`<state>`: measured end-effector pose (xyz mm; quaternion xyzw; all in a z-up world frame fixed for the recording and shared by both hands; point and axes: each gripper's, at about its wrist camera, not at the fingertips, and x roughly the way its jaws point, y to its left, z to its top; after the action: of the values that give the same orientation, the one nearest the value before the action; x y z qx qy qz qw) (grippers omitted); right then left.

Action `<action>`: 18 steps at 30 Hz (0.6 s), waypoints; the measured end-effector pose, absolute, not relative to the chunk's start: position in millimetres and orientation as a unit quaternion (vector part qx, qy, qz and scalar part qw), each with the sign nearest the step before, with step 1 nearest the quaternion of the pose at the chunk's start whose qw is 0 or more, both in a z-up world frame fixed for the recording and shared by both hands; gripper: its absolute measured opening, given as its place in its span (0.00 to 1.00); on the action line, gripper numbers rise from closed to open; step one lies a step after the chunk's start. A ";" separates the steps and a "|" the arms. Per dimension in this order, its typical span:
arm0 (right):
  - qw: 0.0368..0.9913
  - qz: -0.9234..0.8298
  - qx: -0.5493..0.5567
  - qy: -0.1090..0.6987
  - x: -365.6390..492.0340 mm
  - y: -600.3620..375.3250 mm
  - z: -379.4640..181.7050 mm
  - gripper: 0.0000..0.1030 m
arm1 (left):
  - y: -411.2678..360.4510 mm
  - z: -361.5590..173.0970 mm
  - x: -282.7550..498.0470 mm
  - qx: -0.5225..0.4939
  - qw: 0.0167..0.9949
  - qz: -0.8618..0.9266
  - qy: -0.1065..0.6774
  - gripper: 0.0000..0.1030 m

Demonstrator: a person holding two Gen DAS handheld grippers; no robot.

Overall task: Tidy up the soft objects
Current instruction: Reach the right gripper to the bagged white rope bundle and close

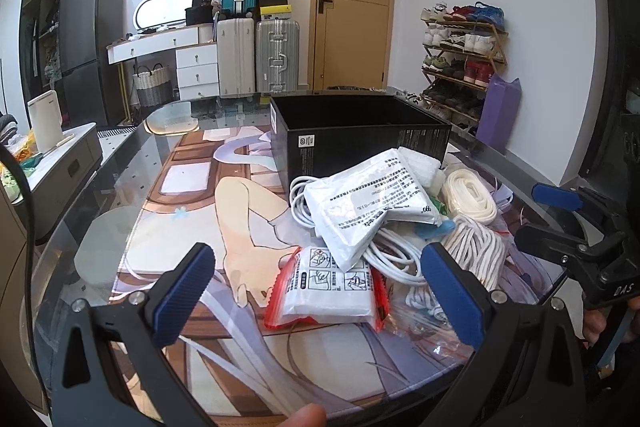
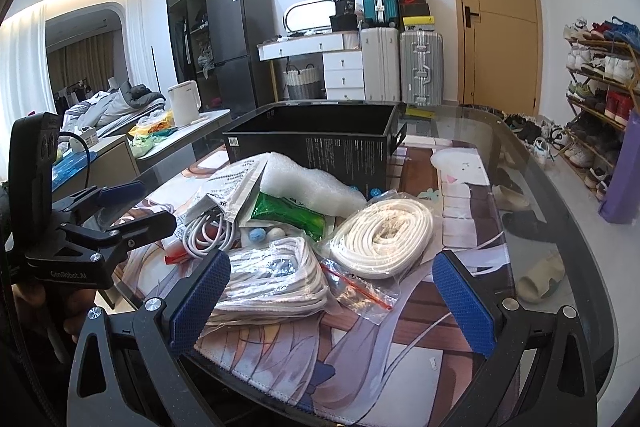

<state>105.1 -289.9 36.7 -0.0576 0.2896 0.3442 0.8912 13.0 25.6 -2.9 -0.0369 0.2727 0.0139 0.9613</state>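
Note:
A pile of soft items lies on the printed desk mat in front of an open black box (image 1: 352,131), also in the right wrist view (image 2: 316,143). In the left wrist view I see a red-edged zip bag (image 1: 328,287), a white printed pouch (image 1: 368,203), a white cable (image 1: 396,259), a rope bundle (image 1: 476,247) and a flat white coil (image 1: 472,195). My left gripper (image 1: 320,291) is open around the zip bag, empty. My right gripper (image 2: 340,303) is open and empty, near the bagged rope (image 2: 272,279) and white coil (image 2: 384,235). Bubble wrap (image 2: 312,183) and a green packet (image 2: 288,211) lie behind.
The glass table (image 2: 520,163) has its curved edge at the right, with slippers on the floor below. A shoe rack (image 1: 464,55) and purple bag (image 1: 500,115) stand right. Suitcases (image 1: 256,55), a white dresser and a door are behind. A side cabinet with a kettle (image 2: 184,103) stands left.

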 end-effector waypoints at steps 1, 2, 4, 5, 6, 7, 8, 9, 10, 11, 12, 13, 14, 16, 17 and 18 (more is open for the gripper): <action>0.890 0.342 -0.062 0.293 106.1 -288.6 35.2 1.00 | 26.1 -3.4 13.8 -0.035 0.961 0.015 0.275 1.00; 0.891 0.339 -0.068 0.293 106.2 -287.3 34.1 1.00 | 26.3 -3.9 14.5 -0.034 0.960 0.017 0.277 1.00; 0.890 0.341 -0.077 0.292 105.7 -284.6 32.7 1.00 | 26.3 -5.8 16.7 -0.030 0.958 0.018 0.284 1.00; 0.889 0.344 -0.077 0.292 105.4 -283.8 32.4 1.00 | 26.3 -7.2 17.8 -0.027 0.957 0.018 0.289 1.00; 0.888 0.347 -0.076 0.292 104.7 -282.8 32.2 1.00 | 26.2 -8.5 19.3 -0.024 0.956 0.020 0.293 1.00; 0.886 0.352 -0.077 0.292 104.0 -281.2 32.2 1.00 | 26.6 -10.0 20.3 -0.022 0.954 0.022 0.297 1.00; 0.885 0.354 -0.079 0.292 102.9 -279.9 31.8 1.00 | 26.5 -11.2 20.4 -0.021 0.953 0.023 0.300 1.00; 0.883 0.356 -0.082 0.293 102.4 -278.2 31.2 1.00 | 27.2 -12.0 20.7 -0.022 0.952 0.023 0.303 1.00; 0.881 0.359 -0.085 0.297 102.1 -275.8 30.2 1.00 | 28.2 -12.1 20.4 -0.027 0.952 0.020 0.305 1.00; 0.878 0.364 -0.087 0.299 101.6 -273.5 28.9 1.00 | 29.4 -11.6 20.4 -0.029 0.952 0.018 0.305 1.00; 0.876 0.368 -0.090 0.300 101.0 -272.0 27.9 1.00 | 30.3 -10.9 19.8 -0.031 0.952 0.017 0.304 1.00; 0.873 0.371 -0.093 0.301 99.7 -269.9 27.1 1.00 | 30.9 -10.1 19.2 -0.031 0.952 0.017 0.303 1.00; 0.871 0.375 -0.099 0.301 98.0 -266.8 26.1 1.00 | 31.6 -9.3 18.5 -0.030 0.952 0.018 0.303 1.00; 0.866 0.383 -0.109 0.302 93.7 -261.0 24.6 1.00 | 33.0 -7.9 16.7 -0.029 0.953 0.019 0.300 1.00; 0.863 0.387 -0.116 0.302 91.6 -257.3 23.7 1.00 | 33.6 -7.2 16.5 -0.029 0.953 0.019 0.300 1.00; 0.861 0.391 -0.122 0.302 89.5 -254.5 22.8 1.00 | 34.6 -6.8 16.4 -0.030 0.953 0.019 0.299 1.00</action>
<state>89.5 -254.5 22.8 -0.1220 0.3015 0.3906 0.8612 16.4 34.6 -6.8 -0.0302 0.2994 0.0192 0.9535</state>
